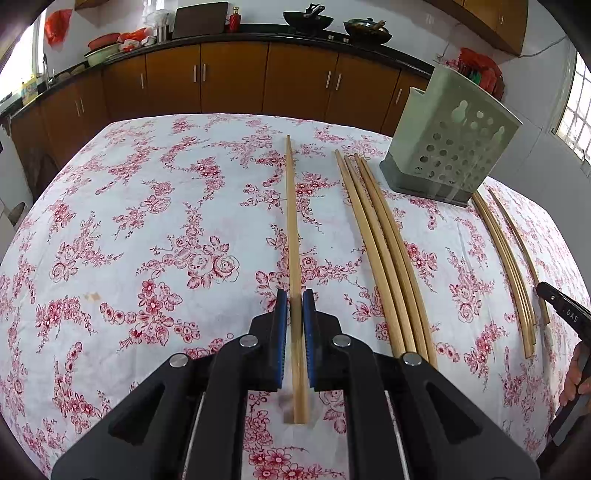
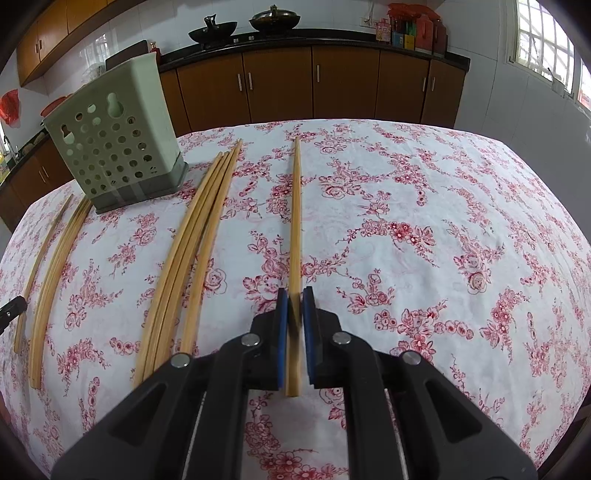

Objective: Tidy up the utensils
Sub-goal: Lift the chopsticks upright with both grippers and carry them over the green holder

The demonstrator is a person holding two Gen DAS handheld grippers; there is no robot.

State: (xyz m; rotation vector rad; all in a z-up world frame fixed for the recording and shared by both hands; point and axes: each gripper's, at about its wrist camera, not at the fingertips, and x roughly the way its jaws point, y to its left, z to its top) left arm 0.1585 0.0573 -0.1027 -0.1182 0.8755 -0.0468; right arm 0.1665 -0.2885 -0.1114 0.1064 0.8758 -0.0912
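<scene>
In the left wrist view my left gripper (image 1: 295, 295) has its blue pads on either side of a single wooden chopstick (image 1: 291, 221) that lies on the floral tablecloth; the pads sit close to it with a thin gap. A bundle of chopsticks (image 1: 380, 251) lies to its right, then a green perforated utensil holder (image 1: 450, 147), then more chopsticks (image 1: 509, 266). In the right wrist view my right gripper (image 2: 295, 293) straddles another single chopstick (image 2: 295, 221) the same way. A chopstick bundle (image 2: 192, 251) and the holder (image 2: 114, 144) lie to its left.
The table (image 1: 147, 221) wears a white cloth with red flowers. The other gripper's tip (image 1: 561, 306) shows at the right edge of the left view. Brown kitchen cabinets (image 2: 343, 85) and woks (image 2: 273, 18) stand behind the table.
</scene>
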